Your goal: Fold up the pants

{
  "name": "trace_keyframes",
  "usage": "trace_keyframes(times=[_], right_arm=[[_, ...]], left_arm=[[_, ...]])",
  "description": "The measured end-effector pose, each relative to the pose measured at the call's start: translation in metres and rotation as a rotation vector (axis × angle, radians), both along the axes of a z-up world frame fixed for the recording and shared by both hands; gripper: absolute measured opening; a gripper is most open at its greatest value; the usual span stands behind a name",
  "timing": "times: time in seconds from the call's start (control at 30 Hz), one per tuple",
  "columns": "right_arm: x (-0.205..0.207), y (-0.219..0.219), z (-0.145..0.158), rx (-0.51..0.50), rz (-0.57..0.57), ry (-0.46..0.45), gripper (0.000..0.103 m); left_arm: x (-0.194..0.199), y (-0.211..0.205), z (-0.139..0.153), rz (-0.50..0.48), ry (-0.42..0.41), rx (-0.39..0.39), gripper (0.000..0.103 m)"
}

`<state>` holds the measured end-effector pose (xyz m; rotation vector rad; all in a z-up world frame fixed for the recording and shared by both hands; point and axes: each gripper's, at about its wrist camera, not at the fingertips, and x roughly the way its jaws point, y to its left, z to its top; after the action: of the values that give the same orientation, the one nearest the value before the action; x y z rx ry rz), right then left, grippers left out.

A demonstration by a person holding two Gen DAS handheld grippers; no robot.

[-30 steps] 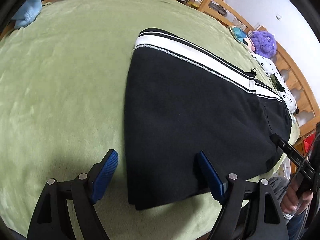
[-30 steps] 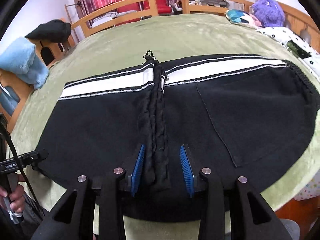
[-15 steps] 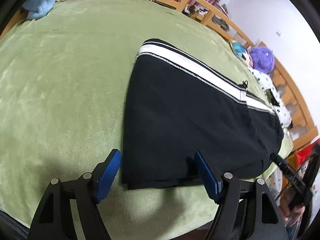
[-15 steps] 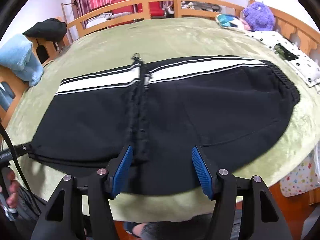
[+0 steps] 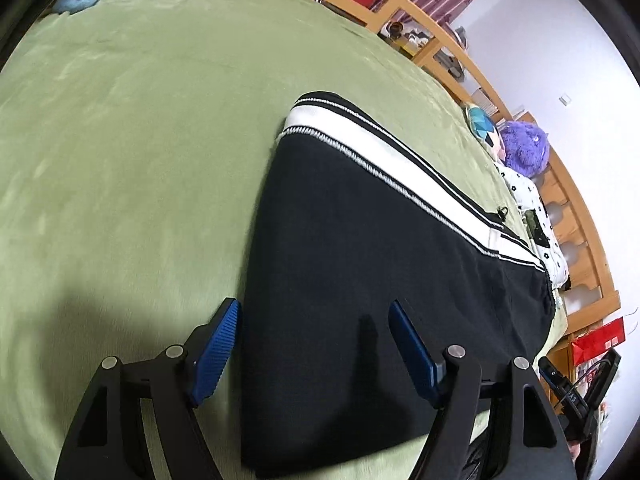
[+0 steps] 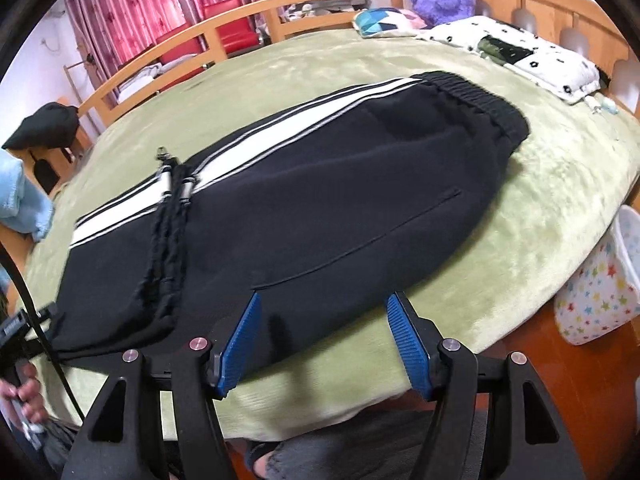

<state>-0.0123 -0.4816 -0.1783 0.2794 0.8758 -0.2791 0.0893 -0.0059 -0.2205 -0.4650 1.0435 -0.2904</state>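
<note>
Black track pants (image 5: 384, 280) with white side stripe (image 5: 400, 168) lying flat on the green bed blanket (image 5: 120, 140), already doubled lengthwise and folded once, the cuffed leg ends (image 6: 168, 240) resting across the panel at 9 o'clock in the right wrist view. Elastic waistband (image 6: 480, 108) at 2 o'clock there; zipper pull (image 6: 162, 154) beside the stripe.

Left gripper (image 5: 312, 348): jaws spread wide, empty, straddling the near corner of the folded end. Right gripper (image 6: 324, 344): jaws likewise apart, holding nothing, over the near hem at 6 o'clock.

Likely step in hand: taking hold for the next fold.
- Lower each gripper onto the near edge so that all layers enter between the jaws.
- Close fully before lifting; a partial bite would probably drop the lower layer.
- Lift both sides level and carry one end over the other, aligning the stripe edges.
- Avoid snagging the zipper pull.

Writing: white lettering on the other gripper's body at 9 o'clock in the right wrist view (image 6: 12, 326), too blurred to read. No brand mark legible on the pants.
</note>
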Motion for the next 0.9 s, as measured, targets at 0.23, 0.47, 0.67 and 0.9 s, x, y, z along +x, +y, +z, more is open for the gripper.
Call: trace_keyframes(times=[0.23,0.47,0.67,0.9], right_arm=[[0.013,-0.068,-0.015,0.157,-0.145,-0.047,0.074],[0.035,-0.107,-0.043,0.332,-0.23,-0.135,0.078],[0.055,-0.096,-0.044,0.35,-0.189,-0.148,0.022],[0.056,-0.065,0.002,0.33,-0.165,-0.216,0.011]], left_arm=[[0.024,-0.014,-0.001,-0.028,-0.009,0.054,0.066],[0.035,-0.009,-0.003,0.011,0.007,0.043,0.032],[0.035,0.005,0.009,0.018,-0.032,-0.047,0.011],[0.032,0.036,0.048,0.01,-0.145,-0.105,0.01]])
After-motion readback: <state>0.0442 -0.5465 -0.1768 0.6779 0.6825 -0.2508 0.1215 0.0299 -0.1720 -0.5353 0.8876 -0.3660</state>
